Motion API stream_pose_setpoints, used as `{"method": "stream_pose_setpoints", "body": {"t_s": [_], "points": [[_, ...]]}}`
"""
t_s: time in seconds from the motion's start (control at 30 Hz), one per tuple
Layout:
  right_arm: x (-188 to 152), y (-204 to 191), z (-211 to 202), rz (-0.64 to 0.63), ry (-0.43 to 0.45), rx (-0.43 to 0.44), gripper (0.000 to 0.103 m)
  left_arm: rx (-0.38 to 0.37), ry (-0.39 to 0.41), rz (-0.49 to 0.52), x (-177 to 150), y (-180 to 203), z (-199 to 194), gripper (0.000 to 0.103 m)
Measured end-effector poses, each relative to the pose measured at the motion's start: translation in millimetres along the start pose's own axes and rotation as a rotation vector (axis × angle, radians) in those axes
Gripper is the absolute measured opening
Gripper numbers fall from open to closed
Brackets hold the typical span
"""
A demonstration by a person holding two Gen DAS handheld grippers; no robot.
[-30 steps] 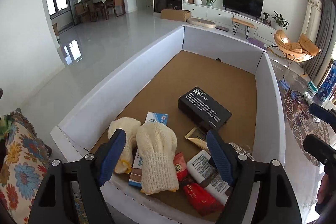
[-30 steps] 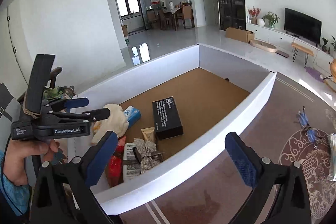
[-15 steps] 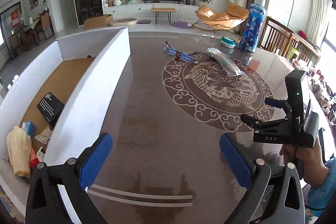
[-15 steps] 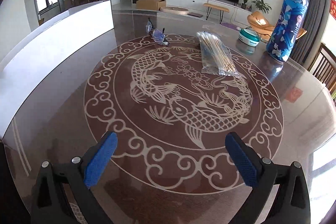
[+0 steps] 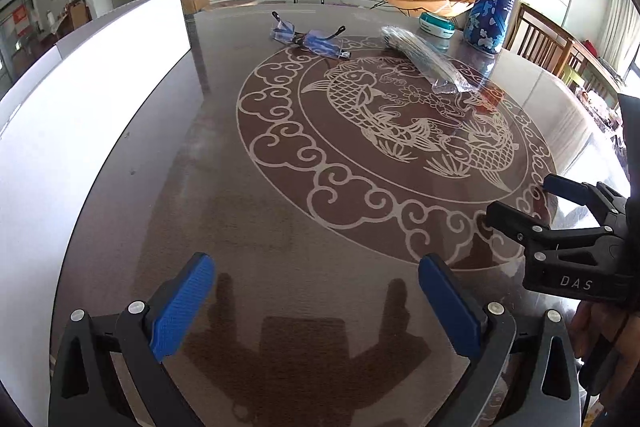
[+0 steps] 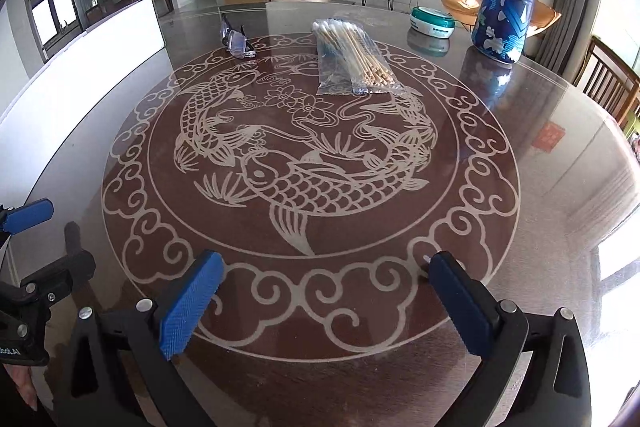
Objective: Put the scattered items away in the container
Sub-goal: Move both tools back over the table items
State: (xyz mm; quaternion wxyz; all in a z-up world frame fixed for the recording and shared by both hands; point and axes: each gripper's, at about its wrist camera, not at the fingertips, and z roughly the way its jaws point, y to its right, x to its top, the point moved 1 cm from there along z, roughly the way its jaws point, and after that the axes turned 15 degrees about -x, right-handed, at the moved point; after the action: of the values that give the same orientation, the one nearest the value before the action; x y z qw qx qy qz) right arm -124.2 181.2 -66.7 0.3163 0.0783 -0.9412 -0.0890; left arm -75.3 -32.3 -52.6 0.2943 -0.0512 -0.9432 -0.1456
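Both grippers empty over the fish-patterned surface point(image 6: 560, 155)

The left hand-held gripper point(image 5: 316, 299) and right hand-held gripper point(image 6: 324, 299) gape wide, holding nothing. The glasses point(image 6: 236, 41) lie at eleven o'clock, the bag of cotton swabs point(image 6: 352, 61) at twelve, the white container point(image 6: 80, 67) at ten. I'd worry the slick bag slides on glass, or the glasses' thin arms slip from the pads.

The right gripper point(image 5: 520, 201) carries the white letters "DAS" on its black body in the left wrist view, while the left gripper point(image 6: 48, 235) shows only a cut-off "ot.AI" at the right wrist picture's edge.
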Motion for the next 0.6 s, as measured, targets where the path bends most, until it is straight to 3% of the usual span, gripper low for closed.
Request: {"method": "stream_pose_setpoints", "body": {"t_s": [0.23, 0.6], "points": [[0.1, 0.0, 0.2, 0.000, 0.000, 0.000, 0.103, 0.053, 0.003, -0.004, 2.6, -4.0, 13.2, 0.103], [-0.4, -0.3, -0.2, 0.000, 0.000, -0.001, 0.103, 0.048, 0.006, -0.002, 1.8, -4.4, 12.4, 0.103]]}}
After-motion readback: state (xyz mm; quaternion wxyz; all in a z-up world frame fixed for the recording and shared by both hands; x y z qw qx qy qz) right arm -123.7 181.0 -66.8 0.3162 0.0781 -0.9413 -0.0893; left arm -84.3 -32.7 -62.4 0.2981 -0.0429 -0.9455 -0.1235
